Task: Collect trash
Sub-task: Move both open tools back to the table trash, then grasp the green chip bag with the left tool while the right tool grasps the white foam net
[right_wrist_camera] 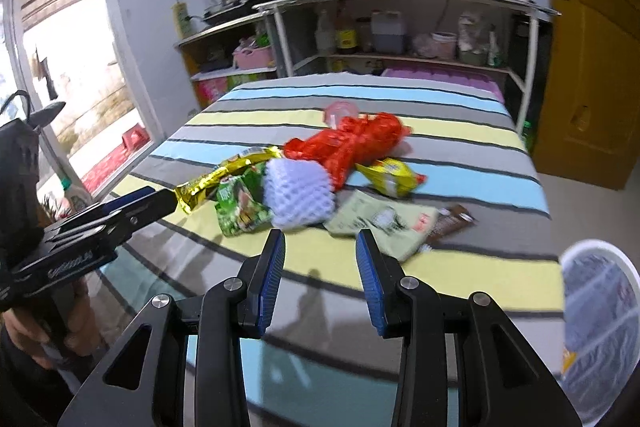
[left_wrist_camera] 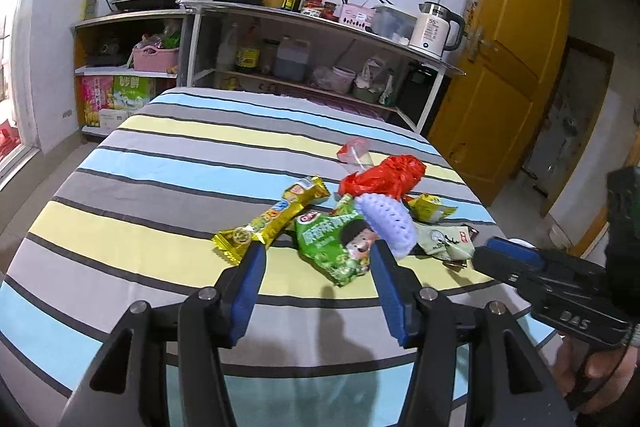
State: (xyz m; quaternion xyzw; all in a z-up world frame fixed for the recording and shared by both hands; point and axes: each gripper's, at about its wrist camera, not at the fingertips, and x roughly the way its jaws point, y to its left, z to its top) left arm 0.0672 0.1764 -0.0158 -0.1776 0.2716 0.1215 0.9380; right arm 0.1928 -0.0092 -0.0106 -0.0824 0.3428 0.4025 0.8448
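Observation:
A pile of trash lies on the striped tablecloth (left_wrist_camera: 160, 163): a gold wrapper (left_wrist_camera: 272, 217), a green snack bag (left_wrist_camera: 340, 247), a white foam net (left_wrist_camera: 386, 221), a red plastic bag (left_wrist_camera: 384, 175), a yellow packet (left_wrist_camera: 430, 207) and a pale green packet (left_wrist_camera: 444, 239). My left gripper (left_wrist_camera: 318, 257) is open and empty, just in front of the green bag. My right gripper (right_wrist_camera: 320, 247) is open and empty, just short of the foam net (right_wrist_camera: 298, 195) and the pale green packet (right_wrist_camera: 380, 223). Each gripper shows in the other's view: the right one (left_wrist_camera: 504, 251), the left one (right_wrist_camera: 152, 197).
A white-rimmed bin lined with a bag (right_wrist_camera: 600, 327) stands at the table's right front. Beyond the table are kitchen shelves (left_wrist_camera: 304, 63) with a kettle (left_wrist_camera: 436, 31), pots and bottles. A yellow door (left_wrist_camera: 508, 67) is at the right, a window at the left.

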